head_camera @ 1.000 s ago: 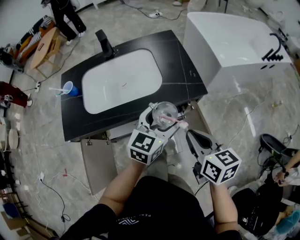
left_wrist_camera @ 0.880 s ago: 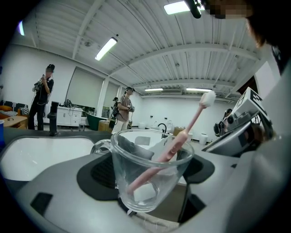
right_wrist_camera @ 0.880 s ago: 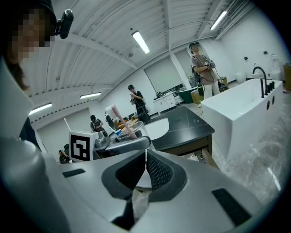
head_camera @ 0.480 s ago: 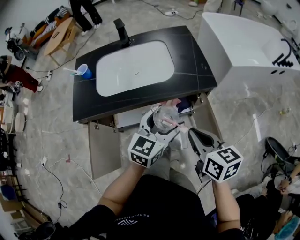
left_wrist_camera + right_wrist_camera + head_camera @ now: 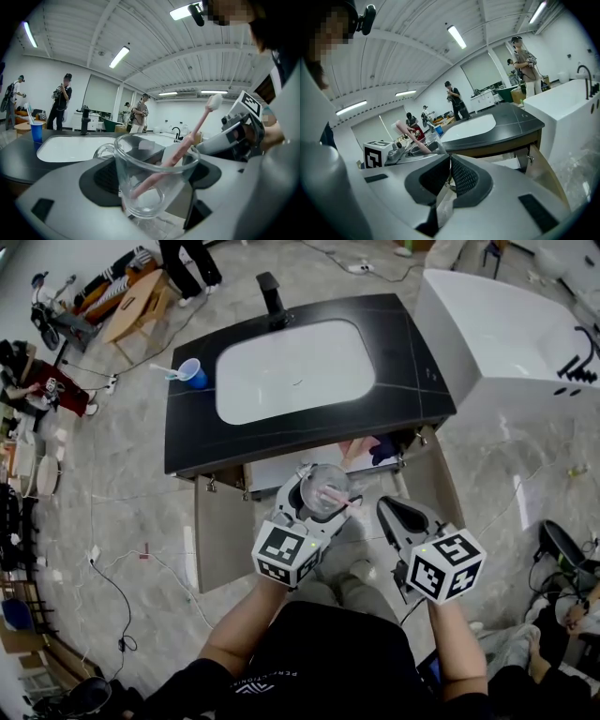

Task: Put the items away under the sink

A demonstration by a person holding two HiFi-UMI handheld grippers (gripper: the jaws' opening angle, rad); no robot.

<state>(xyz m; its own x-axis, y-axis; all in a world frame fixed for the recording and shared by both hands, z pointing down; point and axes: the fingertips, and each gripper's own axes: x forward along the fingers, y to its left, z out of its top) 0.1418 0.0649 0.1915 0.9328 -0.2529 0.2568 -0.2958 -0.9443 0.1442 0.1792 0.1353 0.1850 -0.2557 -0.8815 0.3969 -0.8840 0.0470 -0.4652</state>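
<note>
Clamping glass cup (image 5: 328, 486) with pink toothbrush (image 5: 337, 500): left gripper (image 5: 319, 491); right gripper (image 5: 394, 509) closed.

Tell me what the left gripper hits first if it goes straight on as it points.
The left gripper holds a glass cup, which leads; probably into the open cabinet just under the countertop edge. Height unclear.

Cabinet interior (image 5: 272, 472) largely hidden under the black countertop (image 5: 417, 371).

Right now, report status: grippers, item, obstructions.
Left gripper shut on clear glass cup holding pink toothbrush. Right gripper shut, empty. Wooden cabinet doors under white sink open, no obstruction seen.
</note>
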